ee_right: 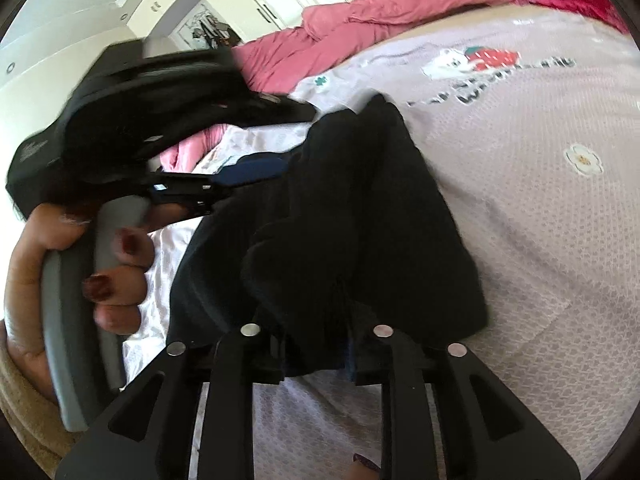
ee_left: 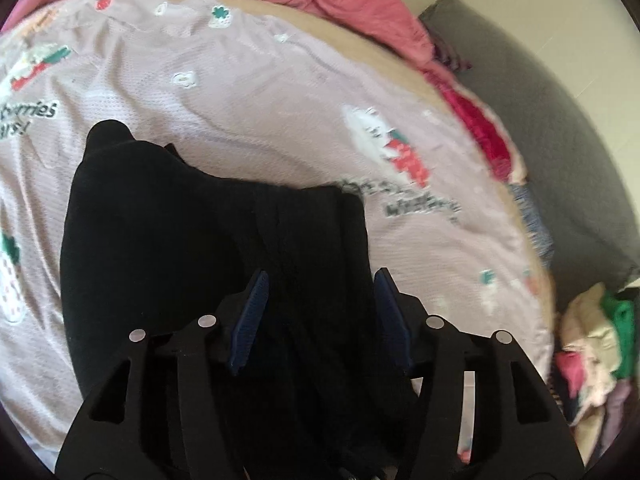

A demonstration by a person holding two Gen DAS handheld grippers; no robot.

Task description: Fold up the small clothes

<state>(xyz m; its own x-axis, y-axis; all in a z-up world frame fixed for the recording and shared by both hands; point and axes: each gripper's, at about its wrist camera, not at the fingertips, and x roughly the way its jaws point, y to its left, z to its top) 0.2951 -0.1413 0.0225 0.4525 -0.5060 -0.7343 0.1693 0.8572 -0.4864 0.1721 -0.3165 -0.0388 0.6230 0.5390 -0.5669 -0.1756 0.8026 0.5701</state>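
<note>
while the black garment (ee_left: 208, 248) lies lengthwise toward upper left | left gripper (ee_left: 320, 312) jaws open astride it | right gripper (ee_right: 316, 344) jaws pinching its near edge

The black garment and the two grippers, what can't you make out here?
- Right gripper, right wrist view: pads buried under the black garment, so grip unclear.
- Black garment's type: bunched up, near edge hidden behind the left gripper in the left view.
- Clothes pile: blurred, cut by the edge.

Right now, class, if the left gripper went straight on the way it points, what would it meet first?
The black garment. It already lies between the left gripper's open blue fingers and stretches ahead of them. Beyond it comes the lilac printed bedcover, though depth is hard to judge.
</note>
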